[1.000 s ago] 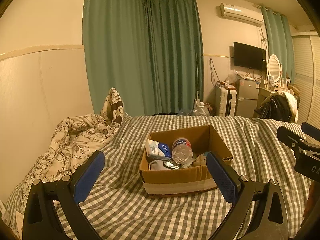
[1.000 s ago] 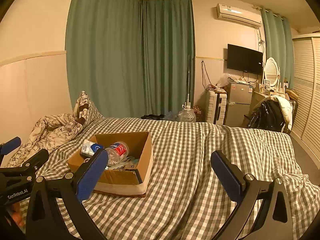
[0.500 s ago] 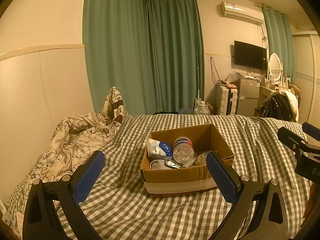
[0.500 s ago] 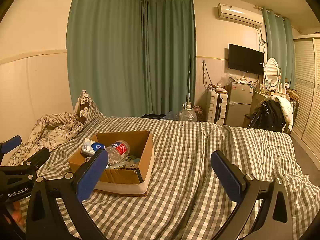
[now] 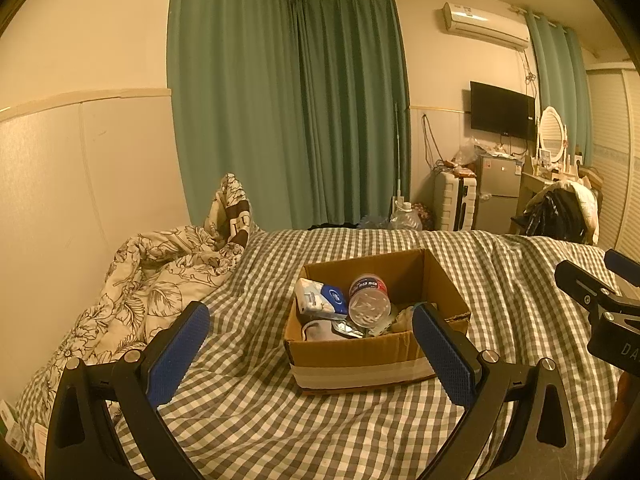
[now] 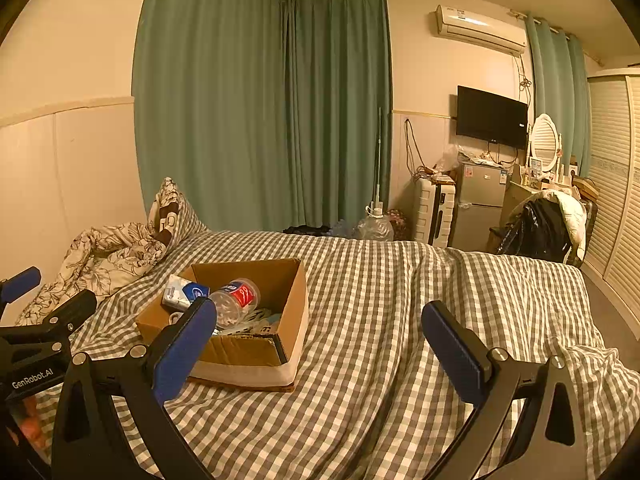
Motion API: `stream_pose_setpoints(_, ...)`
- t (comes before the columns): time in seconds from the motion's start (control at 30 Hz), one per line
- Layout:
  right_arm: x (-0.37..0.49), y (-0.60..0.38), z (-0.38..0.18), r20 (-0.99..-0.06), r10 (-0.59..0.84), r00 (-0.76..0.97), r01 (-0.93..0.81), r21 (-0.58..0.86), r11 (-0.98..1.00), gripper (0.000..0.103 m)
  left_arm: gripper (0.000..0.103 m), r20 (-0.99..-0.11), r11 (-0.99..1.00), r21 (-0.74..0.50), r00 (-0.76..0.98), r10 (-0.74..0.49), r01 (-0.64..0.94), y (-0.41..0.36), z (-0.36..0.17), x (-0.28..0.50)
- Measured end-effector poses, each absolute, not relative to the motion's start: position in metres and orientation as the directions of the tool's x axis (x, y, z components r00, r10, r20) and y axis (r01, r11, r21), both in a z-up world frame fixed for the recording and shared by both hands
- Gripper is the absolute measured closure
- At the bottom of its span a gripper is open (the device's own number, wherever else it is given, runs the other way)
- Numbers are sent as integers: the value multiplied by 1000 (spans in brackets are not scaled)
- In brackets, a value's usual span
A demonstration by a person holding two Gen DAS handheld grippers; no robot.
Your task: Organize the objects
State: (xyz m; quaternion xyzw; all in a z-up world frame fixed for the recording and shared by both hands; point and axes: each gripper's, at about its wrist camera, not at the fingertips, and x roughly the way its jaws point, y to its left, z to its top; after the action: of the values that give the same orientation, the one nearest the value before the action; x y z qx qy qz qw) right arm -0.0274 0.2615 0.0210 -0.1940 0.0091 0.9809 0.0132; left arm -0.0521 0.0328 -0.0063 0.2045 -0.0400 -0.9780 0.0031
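Both grippers' jaws wide apart, empty. Clear bottle [image 5: 369, 300] in box [image 5: 360, 360], 12 o'clock: light, crushable, slippery; grip mid-body.

Ahead of me: floor-length teal curtains [image 5: 288, 112], white wall AC unit [image 6: 480, 28], black flat TV [image 6: 491, 117], grey-white checked bed [image 6: 400, 280], warm dim light.

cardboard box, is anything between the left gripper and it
Nothing visible does. The left gripper is open, facing the cardboard box, with only checked bedding between them. The bottle lies inside the box.
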Motion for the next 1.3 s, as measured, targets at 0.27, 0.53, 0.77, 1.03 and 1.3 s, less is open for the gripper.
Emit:
stream_pose_setpoints(0.27,-27,262,20,-385,21,-923,-27,9,-1000,0,0,-405,-997,75,-914,-21,-11,32,-6,-53)
stream_pose_setpoints(0.53,-27,262,19,-388,22,-921,-27,7,-1000,0,0,-407,-997,77,-913,-27,-5,31,-6,-53)
stream_pose_setpoints(0.77,-27,262,17,-390,21,-920,-26,7,-1000,0,0,-408,-997,79,-913,-28,-4,31,-7,-53)
stream_pose_setpoints(1.03,-28,263,16,-392,21,-920,-25,6,-1000,0,0,-409,-997,79,-912,-29,-4,31,-8,-53)
stream_pose_setpoints(1.3,-27,264,14,-397,20,-918,-23,3,-1000,0,0,-410,-997,83,-912,-32,-2,31,-9,-53)
